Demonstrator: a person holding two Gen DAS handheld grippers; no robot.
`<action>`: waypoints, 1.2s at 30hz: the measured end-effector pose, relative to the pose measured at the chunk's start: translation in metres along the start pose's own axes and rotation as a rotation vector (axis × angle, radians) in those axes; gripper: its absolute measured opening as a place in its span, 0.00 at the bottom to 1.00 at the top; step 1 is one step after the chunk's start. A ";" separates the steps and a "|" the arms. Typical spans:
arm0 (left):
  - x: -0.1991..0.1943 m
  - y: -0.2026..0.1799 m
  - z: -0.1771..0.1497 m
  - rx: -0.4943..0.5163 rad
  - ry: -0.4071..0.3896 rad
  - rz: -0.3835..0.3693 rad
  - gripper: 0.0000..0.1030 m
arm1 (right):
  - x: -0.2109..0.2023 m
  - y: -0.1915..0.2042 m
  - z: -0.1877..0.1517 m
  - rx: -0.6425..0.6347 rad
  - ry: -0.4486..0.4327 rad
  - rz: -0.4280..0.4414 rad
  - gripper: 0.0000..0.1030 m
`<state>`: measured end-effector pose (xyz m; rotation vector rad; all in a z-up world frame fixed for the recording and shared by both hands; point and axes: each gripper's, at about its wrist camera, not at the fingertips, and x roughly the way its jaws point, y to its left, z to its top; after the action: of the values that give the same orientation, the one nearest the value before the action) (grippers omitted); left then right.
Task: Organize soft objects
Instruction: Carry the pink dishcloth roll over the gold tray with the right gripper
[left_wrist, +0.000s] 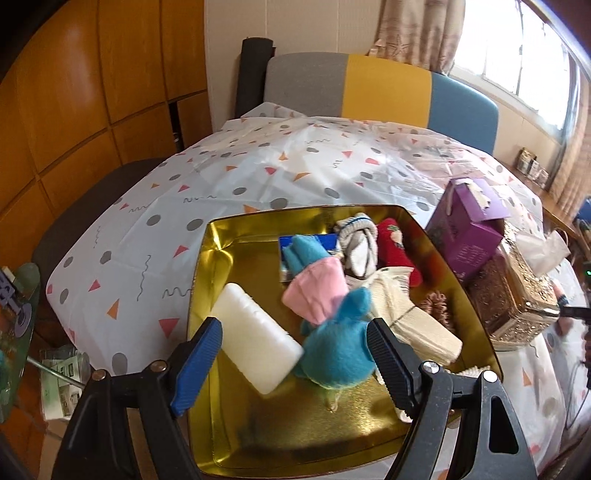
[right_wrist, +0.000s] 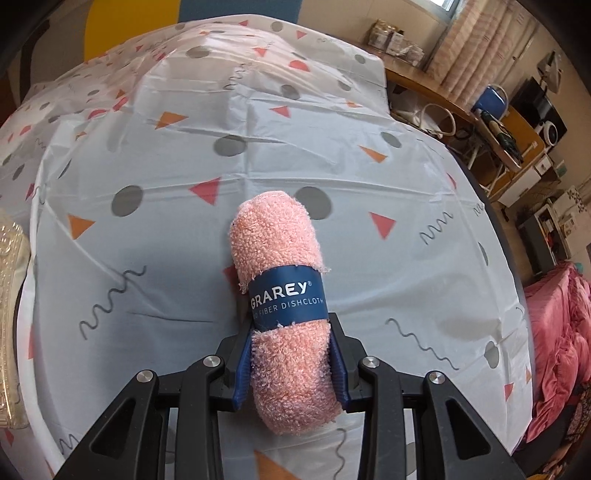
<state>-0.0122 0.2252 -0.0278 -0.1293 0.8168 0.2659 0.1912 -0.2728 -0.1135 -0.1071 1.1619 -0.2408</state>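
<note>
Right gripper (right_wrist: 293, 365) is seen clamped on a rolled pink terry dishcloth with a dark blue paper band (right_wrist: 282, 295); the blue pads are pressed into the roll's near half, below the band, and most of the roll is projected forward beyond the fingertips over the white tablecloth printed with grey dots and orange and pink triangles (right_wrist: 147, 258). Whether the roll is lifted or resting on the cloth cannot be told. Left gripper (left_wrist: 295, 354) is held wide open and empty above the shallow gold metal tin (left_wrist: 207, 266), with a white rectangular block (left_wrist: 255, 343) and a blue plush toy in a pink hat (left_wrist: 332, 350) lying between its fingers, untouched. More soft items are piled at the tin's far side. Risks judged: the roll could pivot or slide out, since it is gripped off-centre on springy terry; the paper band could be snagged; a drop into the crowded tin could push items over the low rim.
</note>
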 end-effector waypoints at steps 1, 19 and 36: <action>-0.001 -0.002 0.000 0.005 0.000 -0.008 0.79 | -0.001 0.004 0.001 -0.007 0.005 0.013 0.34; -0.001 -0.007 -0.008 0.022 0.006 -0.043 0.79 | -0.067 0.077 0.066 -0.151 -0.090 0.134 0.34; 0.005 0.010 -0.011 -0.019 0.018 -0.027 0.79 | -0.238 0.212 0.108 -0.512 -0.422 0.292 0.34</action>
<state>-0.0192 0.2329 -0.0388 -0.1604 0.8303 0.2474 0.2295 -0.0143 0.0980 -0.4151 0.7812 0.3311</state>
